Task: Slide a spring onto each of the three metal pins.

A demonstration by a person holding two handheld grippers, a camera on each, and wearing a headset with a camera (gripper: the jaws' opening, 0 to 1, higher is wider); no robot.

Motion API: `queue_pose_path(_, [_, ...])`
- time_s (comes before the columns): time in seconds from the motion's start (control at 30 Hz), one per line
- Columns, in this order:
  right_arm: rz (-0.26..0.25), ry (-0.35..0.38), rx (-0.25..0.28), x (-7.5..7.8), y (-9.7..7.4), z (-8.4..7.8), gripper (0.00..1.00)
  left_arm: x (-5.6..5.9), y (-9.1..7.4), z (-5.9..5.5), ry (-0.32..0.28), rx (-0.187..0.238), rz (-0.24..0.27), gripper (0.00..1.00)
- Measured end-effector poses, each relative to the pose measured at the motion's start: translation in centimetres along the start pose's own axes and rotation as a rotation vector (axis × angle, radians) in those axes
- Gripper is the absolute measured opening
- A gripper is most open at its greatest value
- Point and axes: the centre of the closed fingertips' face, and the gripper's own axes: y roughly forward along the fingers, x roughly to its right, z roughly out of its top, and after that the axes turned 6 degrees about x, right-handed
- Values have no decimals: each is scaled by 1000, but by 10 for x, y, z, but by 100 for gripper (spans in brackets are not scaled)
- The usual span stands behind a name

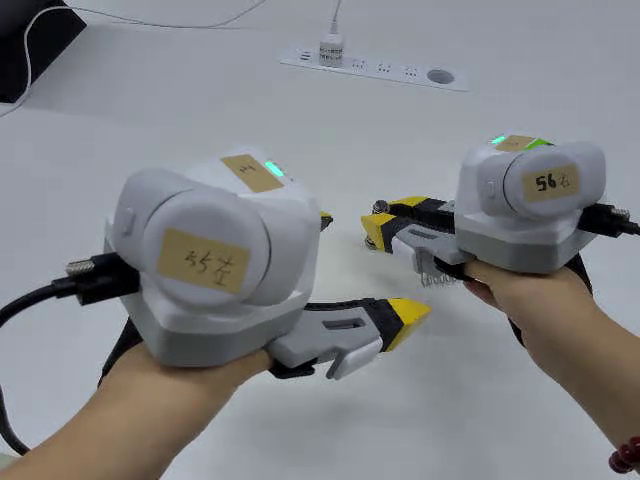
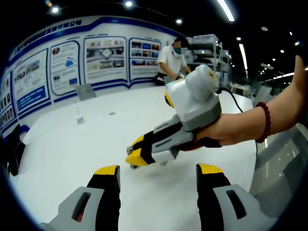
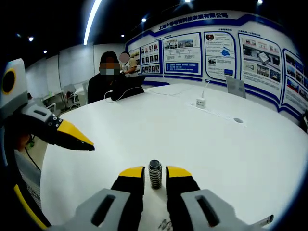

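Observation:
My right gripper point(image 3: 155, 169) is shut on a small dark coil spring point(image 3: 154, 177) that stands upright between its yellow jaw tips, with a round metal end on top. In the head view the right gripper point(image 1: 378, 228) is held above the white table point(image 1: 300, 130) and points left, with a small metal piece point(image 1: 380, 208) at its tips. My left gripper point(image 2: 159, 174) is open with nothing between its jaws. It faces the right gripper point(image 2: 139, 156) from a short way off. One yellow jaw tip of the left gripper point(image 1: 410, 312) points right, below the other's tips.
A white power strip point(image 1: 375, 68) with a plug in it lies at the table's far side. A black object point(image 1: 30, 40) and a thin cable sit at the far left. People point(image 3: 109, 79) stand or sit beyond the table.

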Motion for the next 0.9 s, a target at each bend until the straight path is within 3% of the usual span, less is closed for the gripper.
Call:
queue_pose_path(0.2, [7, 33, 61, -1, -10, 21, 23, 1, 1, 0, 10, 4, -1, 64])
queue_pose_path(0.33, [-2, 40, 91, 1, -20, 34, 26, 3, 3, 4, 8, 29, -6, 63])
queue_pose_path(0.6, [-15, 71, 86, 8, -40, 38, 37, 9, 7, 3, 36, 27, -27, 62])
queue_pose_path(0.67, [-19, 74, 88, 9, -47, 39, 39, 11, 8, 5, 74, 38, -31, 62])
queue_pose_path(0.9, [-42, 77, 85, 16, -70, 37, 44, 15, 10, 0, 104, 19, -46, 59])
